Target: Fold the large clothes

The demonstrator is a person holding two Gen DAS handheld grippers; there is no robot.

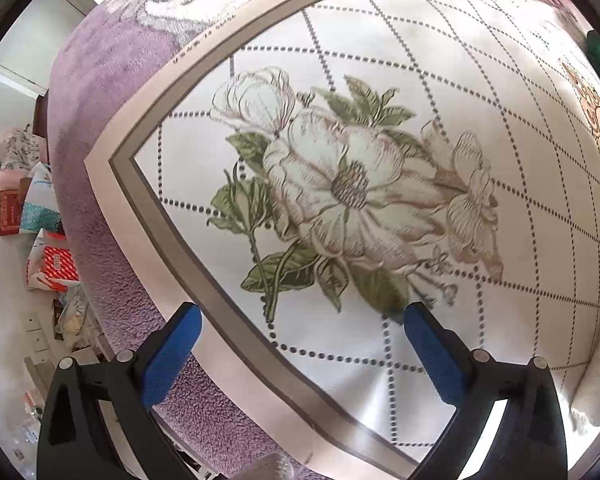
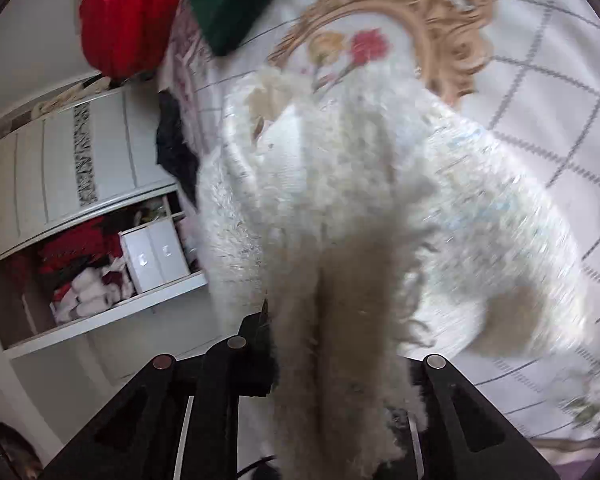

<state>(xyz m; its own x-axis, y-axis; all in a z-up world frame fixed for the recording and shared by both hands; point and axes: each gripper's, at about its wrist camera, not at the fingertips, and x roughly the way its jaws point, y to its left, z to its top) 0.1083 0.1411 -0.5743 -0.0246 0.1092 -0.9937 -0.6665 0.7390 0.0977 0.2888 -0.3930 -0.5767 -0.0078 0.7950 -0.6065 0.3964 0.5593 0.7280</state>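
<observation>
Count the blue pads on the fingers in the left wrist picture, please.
2. One blue pad is on the lower left finger, over the purple blanket. The other pad is on the lower right finger, over the flowered sheet. Neither touches any cloth.

Left wrist view looks down close over the bedspread [image 1: 380, 60] near its bordered corner, right wrist view faces along the same bedspread [image 2: 540, 80] toward the wardrobe [image 2: 80, 168], the fluffy garment [image 2: 340, 208] filling it up close.

fleece garment [image 2: 340, 208] on bedspread [image 2: 540, 92], wardrobe [image 2: 80, 184] left
</observation>
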